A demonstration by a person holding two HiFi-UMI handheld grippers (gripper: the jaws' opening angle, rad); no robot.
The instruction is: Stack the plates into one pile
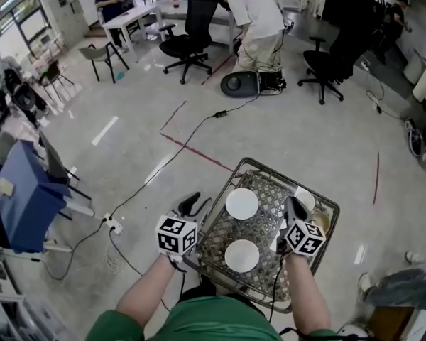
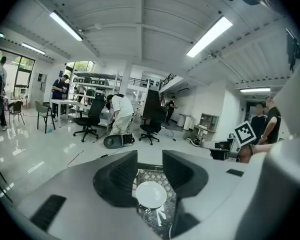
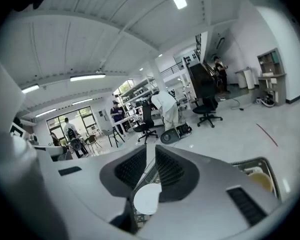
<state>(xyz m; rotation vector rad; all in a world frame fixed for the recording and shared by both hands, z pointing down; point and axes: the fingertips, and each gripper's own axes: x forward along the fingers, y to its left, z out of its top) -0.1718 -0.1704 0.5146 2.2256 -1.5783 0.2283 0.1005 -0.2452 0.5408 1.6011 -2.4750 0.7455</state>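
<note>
Two white plates lie apart on a wire mesh tray [image 1: 266,183]: the far plate [image 1: 241,203] and the near plate [image 1: 241,255]. My left gripper [image 1: 191,200] hovers beyond the tray's left edge, raised and pointing nearly level. Its jaws stand wide apart with nothing between them [image 2: 150,160], and a white plate [image 2: 151,194] shows below them. My right gripper [image 1: 294,204] hangs over the tray's right side. Its jaws are close together with a narrow gap and nothing in it [image 3: 151,156]. A white plate [image 3: 147,199] lies beneath them.
A small white dish [image 1: 306,199] and a tan item [image 1: 320,222] sit at the tray's right end. A black cable [image 1: 163,172] and power strip [image 1: 113,225] lie on the floor, left. A blue box [image 1: 25,197], office chairs [image 1: 188,38] and people stand farther off.
</note>
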